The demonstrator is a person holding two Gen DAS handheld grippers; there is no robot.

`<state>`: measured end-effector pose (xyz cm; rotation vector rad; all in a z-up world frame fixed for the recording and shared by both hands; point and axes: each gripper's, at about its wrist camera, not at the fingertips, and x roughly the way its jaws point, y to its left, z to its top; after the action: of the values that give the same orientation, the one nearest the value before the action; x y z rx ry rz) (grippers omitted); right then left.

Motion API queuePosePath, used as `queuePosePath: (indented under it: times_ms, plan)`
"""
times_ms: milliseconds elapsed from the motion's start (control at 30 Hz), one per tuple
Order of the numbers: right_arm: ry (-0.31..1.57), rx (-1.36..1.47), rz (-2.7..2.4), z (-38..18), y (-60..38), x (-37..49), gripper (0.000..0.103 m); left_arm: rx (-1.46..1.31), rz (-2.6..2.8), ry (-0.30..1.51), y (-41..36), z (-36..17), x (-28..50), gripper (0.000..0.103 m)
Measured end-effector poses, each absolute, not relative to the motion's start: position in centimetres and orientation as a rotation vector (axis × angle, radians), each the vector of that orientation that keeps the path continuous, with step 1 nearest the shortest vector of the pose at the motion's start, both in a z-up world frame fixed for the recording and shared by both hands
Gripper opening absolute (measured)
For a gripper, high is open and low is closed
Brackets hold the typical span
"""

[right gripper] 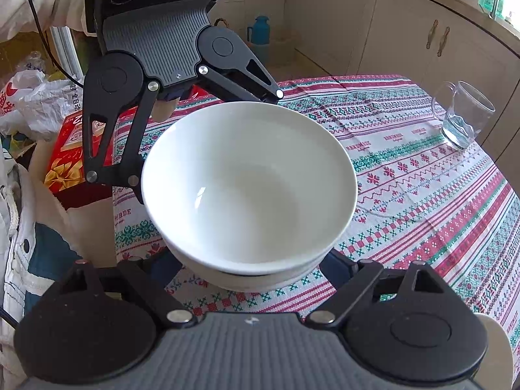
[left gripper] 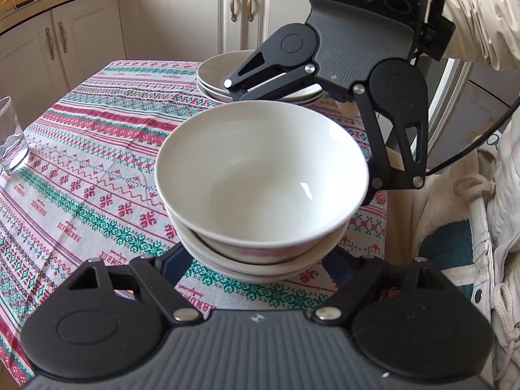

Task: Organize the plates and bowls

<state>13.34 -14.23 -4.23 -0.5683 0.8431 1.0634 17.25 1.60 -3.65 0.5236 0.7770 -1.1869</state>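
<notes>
The stack of white bowls (left gripper: 261,175) is sitting mid-frame in both views on the patterned worktop (left gripper: 97,162), between 2 opposed grippers. The left gripper (left gripper: 260,260) and right gripper (right gripper: 253,266) are each spreading their fingers apart around the stack's base; contact cannot be told. The plates (left gripper: 214,74) are lying upper-centre.

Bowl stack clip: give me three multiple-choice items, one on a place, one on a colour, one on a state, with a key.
1. Where are the plates?
A. Behind the bowl stack
B. Inside the top bowl
C. On the floor

2. What colour is the inside of the top bowl?
A. Red
B. White
C. Blue

3. How does the glass stand?
A. On its side
B. Upside down
C. Upright

Key: 1 A, plates lie beyond the bowls on the tablecloth; 2 B, plain white inside; 3 C, open mouth upward.
</notes>
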Motion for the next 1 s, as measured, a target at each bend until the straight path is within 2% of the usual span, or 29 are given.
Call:
queuePosePath:
  times_ms: [600,1000]
  plan:
    - [0.86,-0.561,1.076,-4.1,-14.0,13.3,0.093,0.503,-1.167,0.796,1.6,-3.1,16.5,0.085]
    - [0.833,-0.581,1.085,-1.8,-15.2,12.0,0.093,0.513,-1.134,0.78,0.0,-0.8,15.2,0.085]
